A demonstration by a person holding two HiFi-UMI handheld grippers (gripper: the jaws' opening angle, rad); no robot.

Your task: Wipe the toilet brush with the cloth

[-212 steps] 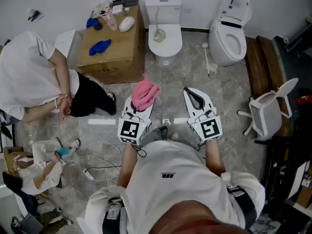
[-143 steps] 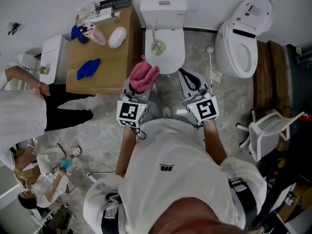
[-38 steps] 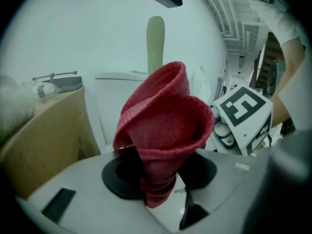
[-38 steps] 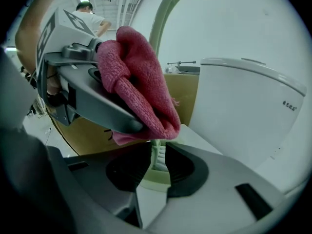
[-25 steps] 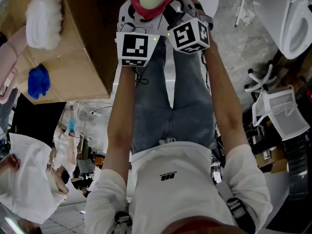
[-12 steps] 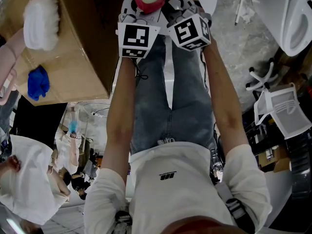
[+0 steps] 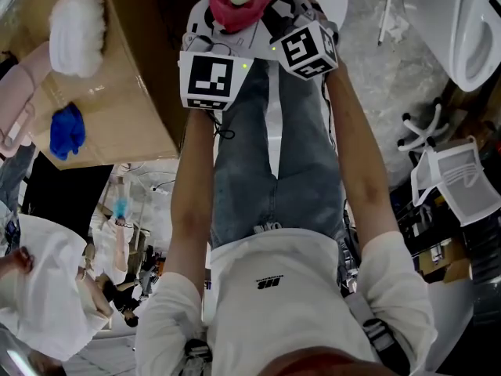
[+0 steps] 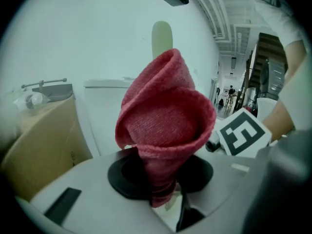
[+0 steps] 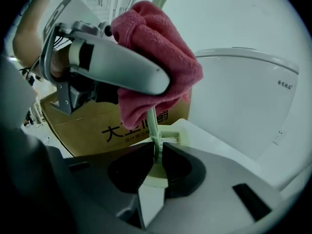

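L gripper is clamped on the pink cloth: its jaws pinch the lower end, and the rest flares up into a cone shape. The pale-green handle tip of the toilet brush pokes out above the cloth.

R gripper is closed on the brush's thin stem, just below the cloth. The cloth wraps round the stem right above those jaws, touching it. A pale-green block w/ white bristles sits just behind the R jaws; can't tell if it's the brush head.

Head view: both grippers are held up side by side at the far end of the scene, marker cubes just beside each other. The cloth + handle tip sit at their far tips, in front of a white toilet.

At left, a cardboard box serves as a surface, w/ a white fluffy pad on its far part and a blue rag nearer. A second toilet is far right, w/ a white chair at right. A person in a white shirt is near left.
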